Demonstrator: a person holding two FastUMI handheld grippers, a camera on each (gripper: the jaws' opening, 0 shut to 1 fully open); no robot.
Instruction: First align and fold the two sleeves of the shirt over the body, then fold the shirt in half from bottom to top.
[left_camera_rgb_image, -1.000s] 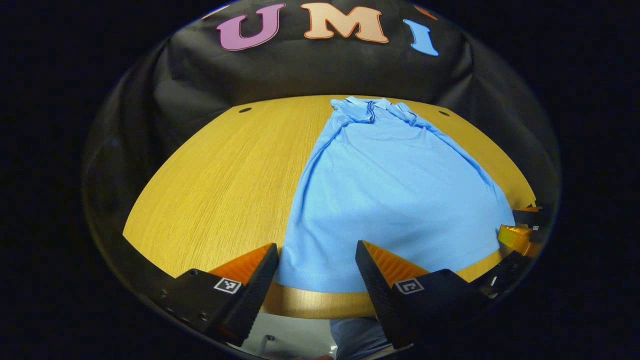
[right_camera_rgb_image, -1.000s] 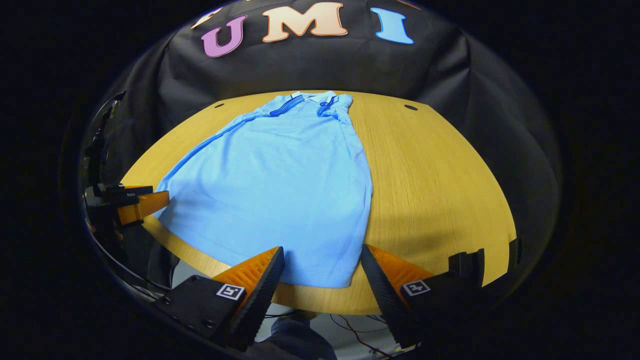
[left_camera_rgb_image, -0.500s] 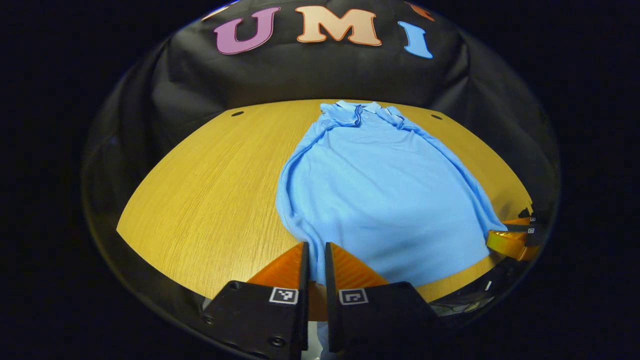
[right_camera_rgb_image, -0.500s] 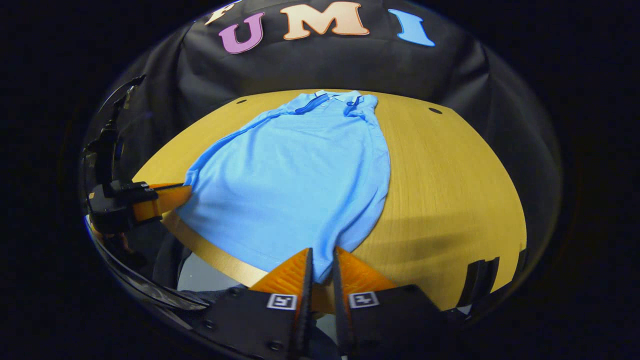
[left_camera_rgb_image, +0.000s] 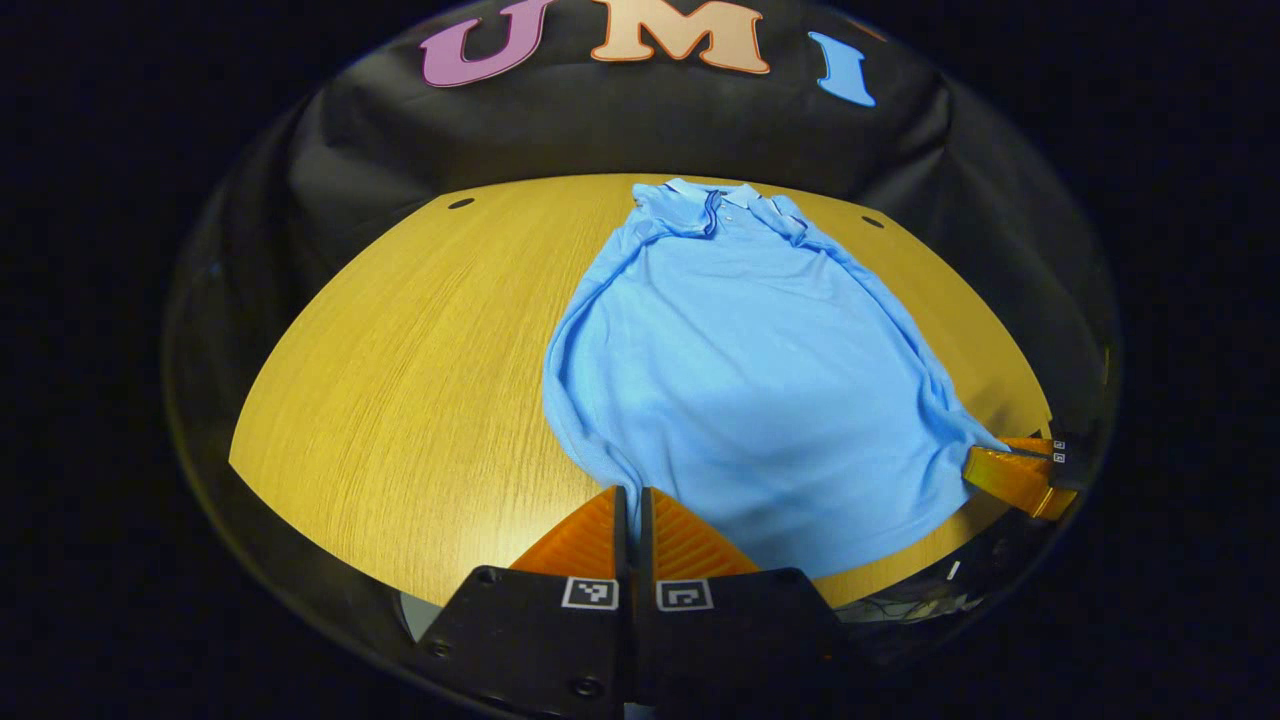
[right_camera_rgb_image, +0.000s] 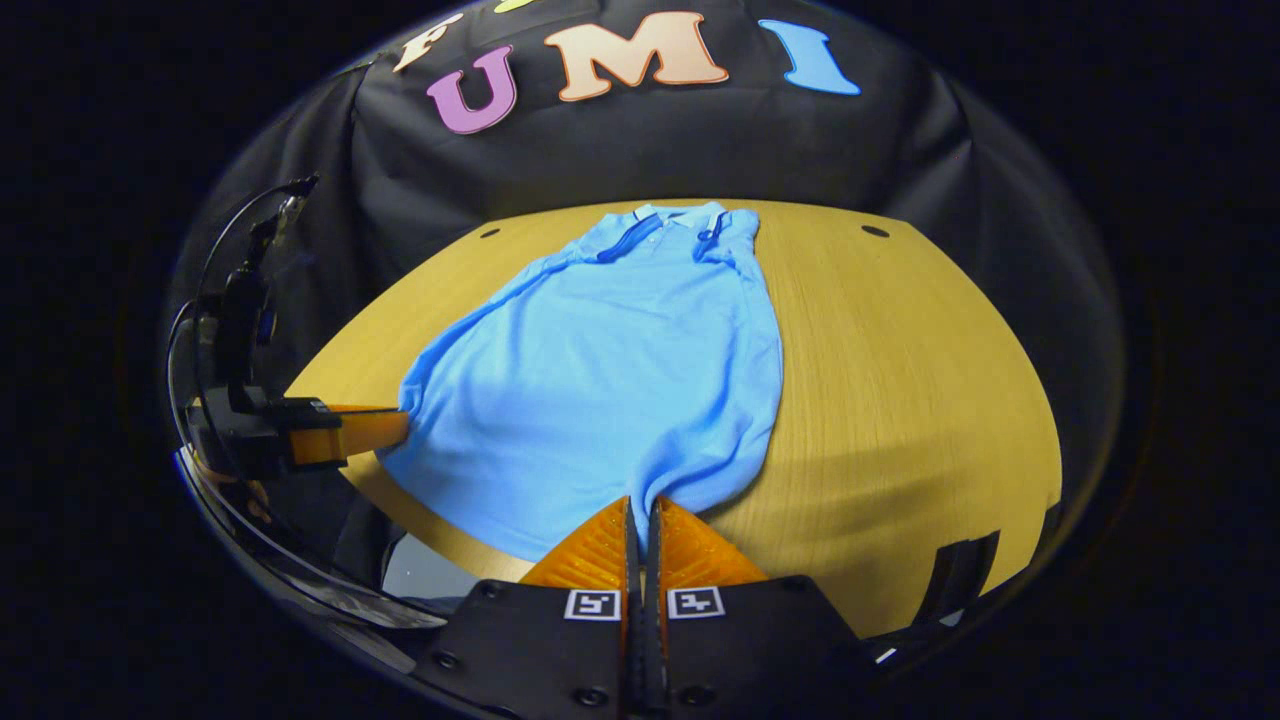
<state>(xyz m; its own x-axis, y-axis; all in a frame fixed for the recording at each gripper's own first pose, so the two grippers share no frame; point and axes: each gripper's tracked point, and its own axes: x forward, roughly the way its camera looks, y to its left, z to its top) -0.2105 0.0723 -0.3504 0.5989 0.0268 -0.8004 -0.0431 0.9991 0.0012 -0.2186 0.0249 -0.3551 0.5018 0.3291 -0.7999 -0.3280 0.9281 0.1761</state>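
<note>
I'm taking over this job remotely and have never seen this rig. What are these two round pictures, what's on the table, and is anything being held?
Each picture comes from a fisheye camera riding on a handheld two-finger gripper; a person carries one in each hand. The camera looks forward along its own gripper's fingers, which appear at the bottom.

In the left gripper view, the left gripper is closed on a bottom corner of the blue polo shirt. In the right gripper view, the right gripper pinches the other bottom corner of the shirt. Each view also catches the other gripper at its edge.

The shirt lies on the wooden table with its collar at the far side and the sleeves already folded in. The bottom-to-top fold is not yet done.
</note>
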